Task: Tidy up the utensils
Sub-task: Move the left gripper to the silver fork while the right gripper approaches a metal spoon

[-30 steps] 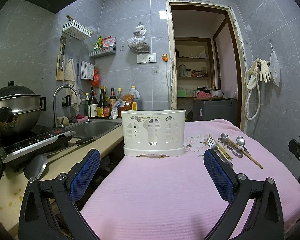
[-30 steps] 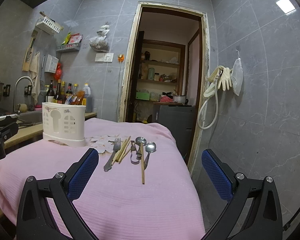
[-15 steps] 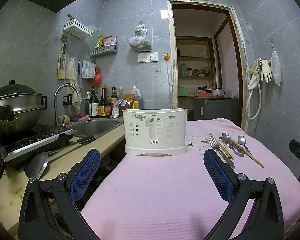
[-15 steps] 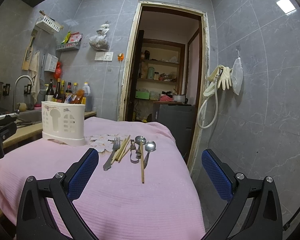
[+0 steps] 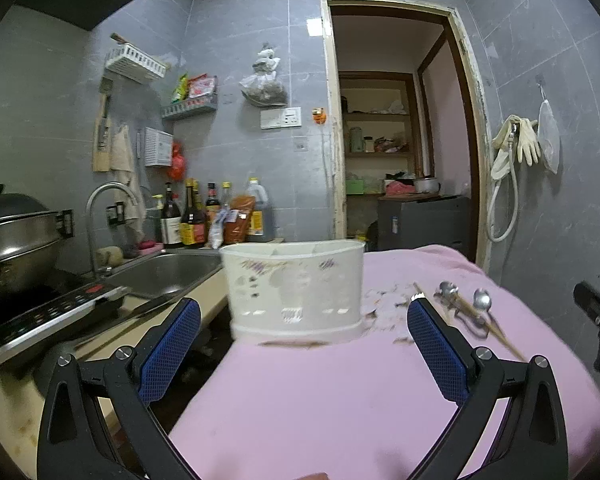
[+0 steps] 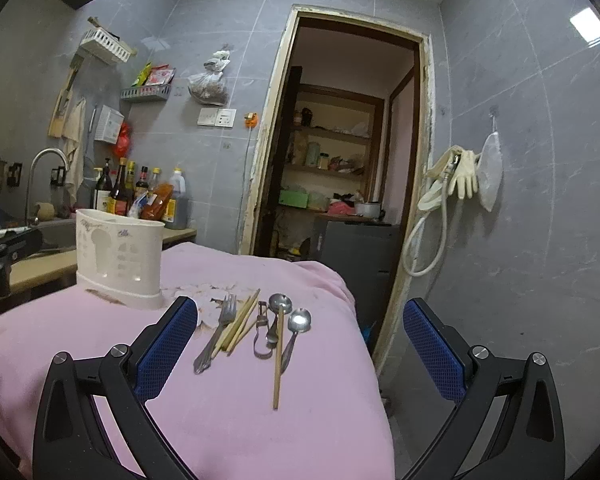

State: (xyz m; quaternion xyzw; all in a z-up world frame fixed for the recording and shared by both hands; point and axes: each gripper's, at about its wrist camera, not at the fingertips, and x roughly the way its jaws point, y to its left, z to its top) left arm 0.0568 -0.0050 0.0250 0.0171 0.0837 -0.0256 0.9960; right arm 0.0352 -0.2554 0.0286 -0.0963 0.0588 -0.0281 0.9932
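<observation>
Nothing had been sorted yet, by the look of it. The white perforated plastic utensil caddy point(image 6: 118, 258) stood at ten o'clock on the pink towelling cloth point(image 6: 240, 420), its compartments seemingly empty. At twelve o'clock of the right gripper point(image 6: 300, 344), whose blue-padded jaws were spread wide and held nothing, lay the steel fork point(image 6: 216, 332), wooden chopsticks point(image 6: 240, 326), a metal peeler point(image 6: 261, 334) and two steel spoons point(image 6: 294, 330). The left gripper point(image 5: 300, 350), equally wide and empty, faced the caddy. Every piece remained to be loaded.
</observation>
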